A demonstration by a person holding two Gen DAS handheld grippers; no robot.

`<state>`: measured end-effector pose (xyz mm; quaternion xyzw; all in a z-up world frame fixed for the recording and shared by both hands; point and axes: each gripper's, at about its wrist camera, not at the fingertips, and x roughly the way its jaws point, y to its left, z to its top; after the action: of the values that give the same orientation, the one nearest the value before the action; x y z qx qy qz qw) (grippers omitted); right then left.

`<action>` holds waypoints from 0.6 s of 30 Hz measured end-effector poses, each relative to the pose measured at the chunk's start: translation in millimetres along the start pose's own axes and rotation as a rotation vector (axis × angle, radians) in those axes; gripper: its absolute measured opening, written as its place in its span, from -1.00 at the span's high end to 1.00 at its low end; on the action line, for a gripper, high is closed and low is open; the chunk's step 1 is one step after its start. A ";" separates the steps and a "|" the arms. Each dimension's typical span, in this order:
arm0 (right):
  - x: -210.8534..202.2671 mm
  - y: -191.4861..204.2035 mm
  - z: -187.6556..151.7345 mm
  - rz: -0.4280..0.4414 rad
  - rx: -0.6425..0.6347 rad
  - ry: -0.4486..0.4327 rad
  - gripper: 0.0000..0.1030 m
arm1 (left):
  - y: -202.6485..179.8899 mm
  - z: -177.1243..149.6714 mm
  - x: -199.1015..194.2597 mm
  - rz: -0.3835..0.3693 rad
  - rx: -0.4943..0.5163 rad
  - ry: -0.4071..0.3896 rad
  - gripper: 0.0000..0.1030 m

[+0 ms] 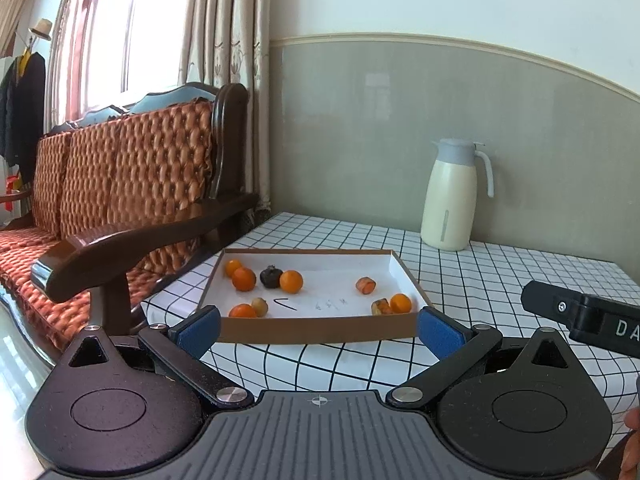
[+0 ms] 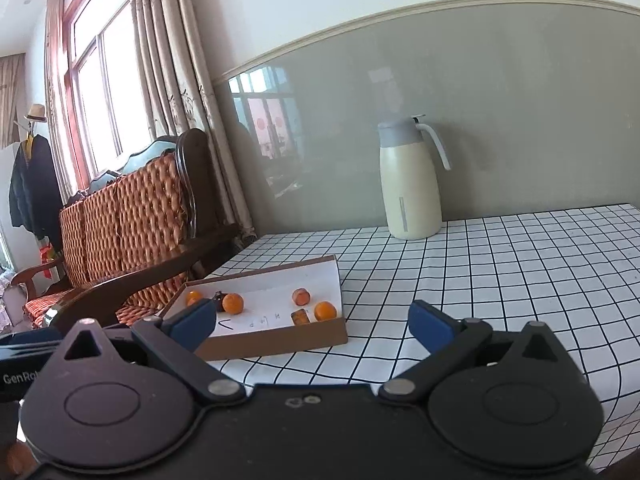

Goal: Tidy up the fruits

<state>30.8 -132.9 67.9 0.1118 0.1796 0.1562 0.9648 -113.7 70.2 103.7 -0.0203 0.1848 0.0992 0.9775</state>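
With my left gripper (image 1: 319, 330) and right gripper (image 2: 312, 322) both spread wide and empty near the box (image 1: 320, 330), where the fruits (image 1: 291, 282) lie scattered, I should approach one orange squarely from above.

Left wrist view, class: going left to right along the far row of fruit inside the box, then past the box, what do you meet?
Small orange → larger orange → dark fruit → orange → reddish fruit piece → jug, standing beyond the box on the table.
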 end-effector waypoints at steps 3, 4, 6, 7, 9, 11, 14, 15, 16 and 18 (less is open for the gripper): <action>-0.7 0.7 -1.5 0.000 -0.005 0.009 -0.88 | 0.7 -0.3 0.5 -0.006 -0.003 0.010 -1.00; -0.6 0.9 -1.7 0.000 -0.005 0.009 -0.88 | 0.6 -0.7 0.8 -0.005 -0.001 0.012 -1.00; 0.1 1.5 -1.9 0.001 -0.009 0.010 -0.88 | 0.1 -2.1 0.9 -0.001 0.005 0.011 -1.00; 0.4 2.1 -2.3 0.000 -0.009 0.011 -0.88 | 0.3 -2.7 1.2 0.000 0.006 0.014 -1.00; 0.4 2.4 -2.8 0.001 -0.009 0.012 -0.88 | 1.6 -3.0 2.1 -0.002 0.002 0.020 -1.00; 1.9 2.8 -3.1 0.002 -0.007 0.016 -0.88 | 3.0 -3.2 2.7 -0.002 -0.004 0.020 -1.00; 3.3 3.5 -3.7 0.004 -0.008 0.020 -0.88 | 4.8 -3.0 4.1 -0.006 -0.010 0.022 -1.00; 4.5 4.2 -3.3 0.003 -0.010 0.022 -0.88 | 5.5 -2.9 4.4 -0.006 -0.013 0.022 -1.00; 5.1 4.7 -3.4 0.003 -0.012 0.022 -0.88 | 5.8 -3.0 4.5 -0.005 -0.016 0.023 -1.00; 5.0 5.8 -4.3 0.006 -0.012 0.022 -0.88 | 6.0 -3.3 5.0 -0.008 -0.017 0.024 -1.00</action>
<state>32.1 -125.1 64.0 0.1046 0.1891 0.1613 0.9629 -111.5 76.8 98.8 -0.0304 0.1957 0.0966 0.9754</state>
